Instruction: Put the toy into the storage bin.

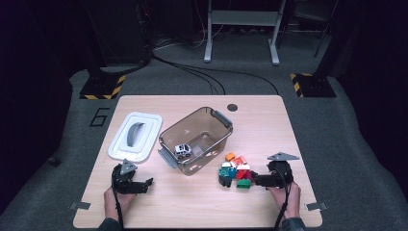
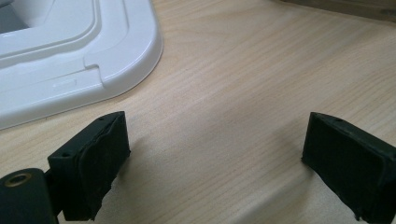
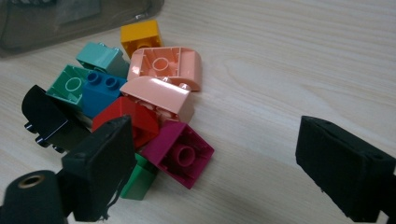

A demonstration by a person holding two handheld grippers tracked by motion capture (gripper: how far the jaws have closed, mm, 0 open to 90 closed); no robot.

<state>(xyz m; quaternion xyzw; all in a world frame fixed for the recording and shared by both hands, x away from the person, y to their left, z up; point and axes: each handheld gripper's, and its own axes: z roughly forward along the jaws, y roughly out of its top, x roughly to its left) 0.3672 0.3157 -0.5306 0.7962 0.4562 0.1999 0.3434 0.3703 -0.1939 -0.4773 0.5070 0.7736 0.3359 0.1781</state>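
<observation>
Bricks [image 3: 140, 98] in a small bright heap lie on the table [image 1: 202, 207] just ahead of our right gripper [image 1: 260, 180], whose jaws stand apart with nothing between them; the magenta brick [image 3: 180, 151] sits closest to its left pad. Our left gripper [image 1: 143, 184] rests opposite with its jaws wide and empty too. Beyond the heap stands the clear bin [image 1: 195, 139], a toy car [image 1: 182, 150] already inside, and the white lid [image 1: 134, 135] lies to its left. We judge this to be the reach for a brick: next we must centre one between the pads and close on it.
</observation>
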